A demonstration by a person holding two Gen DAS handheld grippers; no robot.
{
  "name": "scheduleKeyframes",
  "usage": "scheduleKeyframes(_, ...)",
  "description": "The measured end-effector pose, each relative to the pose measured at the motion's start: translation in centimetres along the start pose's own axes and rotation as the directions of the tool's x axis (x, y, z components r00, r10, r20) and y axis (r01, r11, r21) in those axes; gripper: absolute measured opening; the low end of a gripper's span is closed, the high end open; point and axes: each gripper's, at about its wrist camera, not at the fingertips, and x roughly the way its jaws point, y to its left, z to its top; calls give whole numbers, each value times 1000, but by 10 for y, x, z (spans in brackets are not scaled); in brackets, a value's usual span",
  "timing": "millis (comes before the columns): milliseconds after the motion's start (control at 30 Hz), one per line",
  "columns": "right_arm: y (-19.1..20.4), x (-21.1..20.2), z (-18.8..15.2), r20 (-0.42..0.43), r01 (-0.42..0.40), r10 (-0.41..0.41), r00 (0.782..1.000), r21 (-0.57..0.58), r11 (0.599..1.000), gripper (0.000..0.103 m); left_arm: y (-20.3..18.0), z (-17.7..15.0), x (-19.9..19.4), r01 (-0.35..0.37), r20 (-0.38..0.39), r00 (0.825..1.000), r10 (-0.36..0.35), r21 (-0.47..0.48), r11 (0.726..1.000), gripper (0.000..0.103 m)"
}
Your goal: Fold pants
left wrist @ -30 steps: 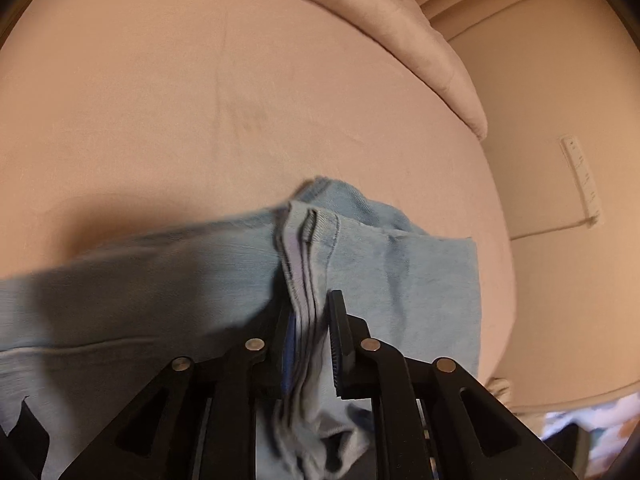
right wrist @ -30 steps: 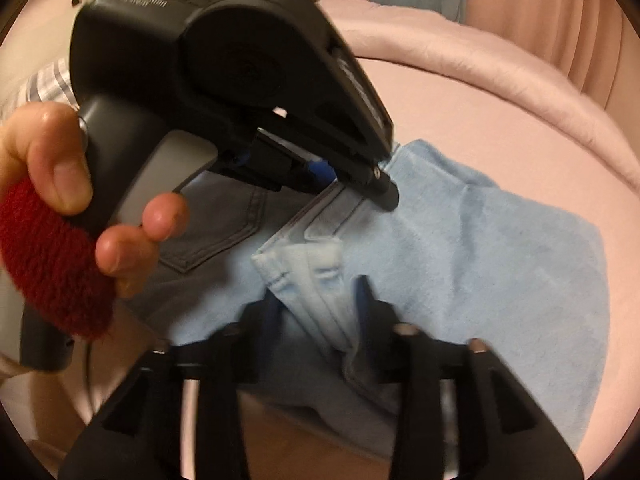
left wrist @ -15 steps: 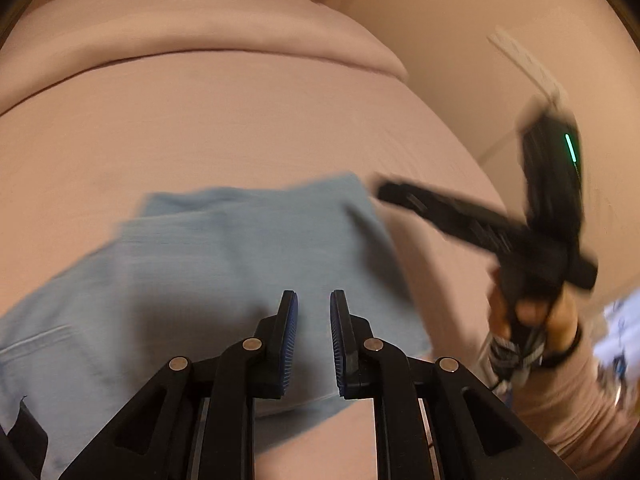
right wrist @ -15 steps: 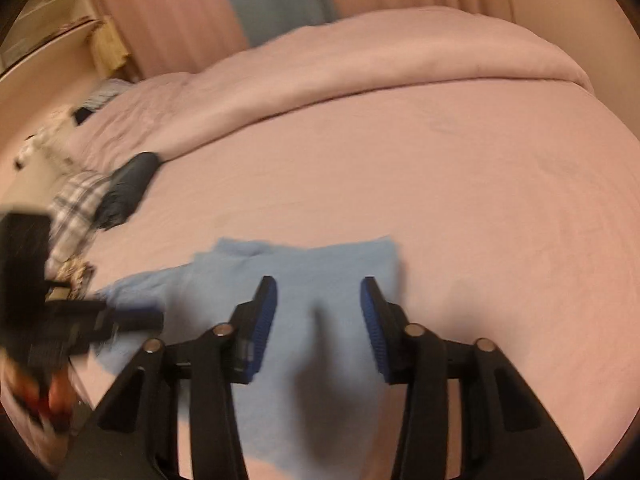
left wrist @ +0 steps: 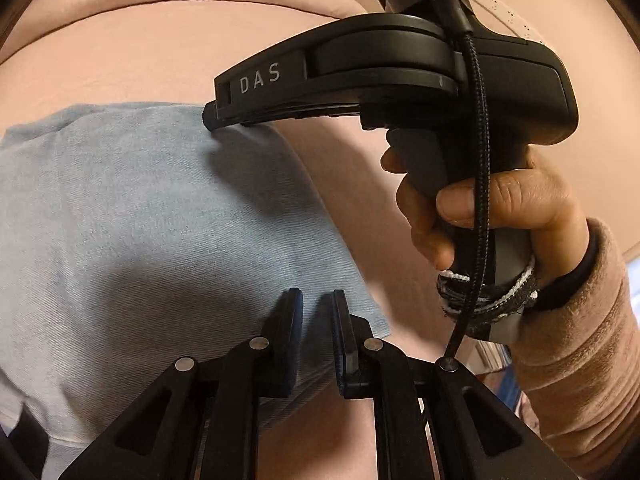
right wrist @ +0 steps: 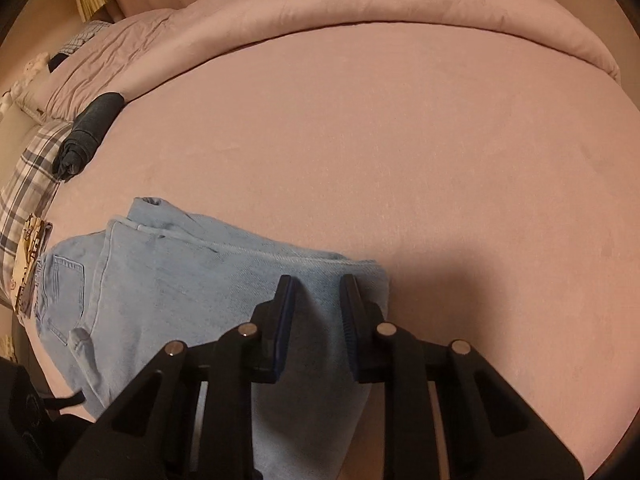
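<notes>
Pink bedding fills both views: a smooth, matte pink bed sheet (right wrist: 400, 140) stretched flat, with a puffy rolled pink duvet (right wrist: 360, 4) bunched along its far edge. On the sheet lie the folded light-blue denim pants (right wrist: 192, 276), soft, faintly twilled cloth doubled into a rough rectangle, with a stitched back pocket and a raised seam showing at the near-left side in the right wrist view. The pants sit at the near edge of the bed.

From the right wrist view, the right tool (right wrist: 316, 304) hovers over the pants' right-hand folded edge, its black angular fingers with blue ribbed pads parted and gripping nothing. From the left wrist view, the left tool (left wrist: 316, 320) is likewise released, pads apart above the near corner of the pants (left wrist: 160, 220). That view also shows the right tool (left wrist: 212, 114) side-on, a black moulded plastic body lettered "DAS", its tip touching the far edge of the denim, held by the person's right hand (left wrist: 480, 208).

Beyond, a rolled dark navy garment (right wrist: 88, 132) rests beside a blue-and-white plaid cloth (right wrist: 28, 176).
</notes>
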Motion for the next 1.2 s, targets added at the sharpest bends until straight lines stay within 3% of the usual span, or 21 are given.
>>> scheduleKeyframes(67,1,-5,0,8,-2,2,1000,21,1000,22,11,2,-16,21,-4,1000,-22,-33,999,12)
scheduleKeyframes(133,4,-22,-6,50,-8,7,999,33,999,28,22,1,-38,-15,35,999,17,-46,999,12)
scheduleKeyframes(200,8,-41,-14,97,-34,31,995,33,999,28,32,-4,-61,-87,79,993,91,-49,995,12)
scheduleKeyframes(300,21,-73,-41,127,-44,44,991,-1,999,28,58,-14,-88,-214,122,966,226,-103,971,14)
scheduleKeyframes(400,33,-81,-71,95,-65,66,993,-18,998,28,84,-22,-90,-300,102,943,317,-155,941,26)
scheduleKeyframes(467,42,-72,-89,47,-52,54,997,-32,998,28,100,-27,-84,-280,100,949,299,-169,945,26)
scheduleKeyframes(533,45,-48,-105,-19,-41,40,999,-31,999,28,98,-27,-82,-296,118,942,314,-145,944,26)
scheduleKeyframes(667,57,-43,-110,22,39,-36,999,-104,994,28,91,-24,-89,-294,127,942,312,-141,945,26)
scheduleKeyframes(733,60,-52,-103,1,19,-19,1000,-84,996,31,86,-30,-106,-297,166,933,320,-150,943,30)
scheduleKeyframes(800,64,-66,-98,27,-30,32,999,-68,997,32,87,-35,-128,-331,201,910,363,-176,927,51)
scheduleKeyframes(833,66,-71,-97,41,-39,42,998,-70,997,36,83,-44,-135,-336,216,902,373,-191,922,55)
scheduleKeyframes(933,81,-85,-89,72,-94,100,992,-77,993,44,93,-57,-163,-350,256,875,411,-251,902,58)
scheduleKeyframes(1067,110,-82,-84,62,-188,195,979,-98,977,51,110,-78,-196,-394,287,825,488,-327,859,59)
scheduleKeyframes(1200,147,-68,-72,30,-250,256,966,-129,959,61,132,-107,-231,-402,313,778,544,-418,815,75)
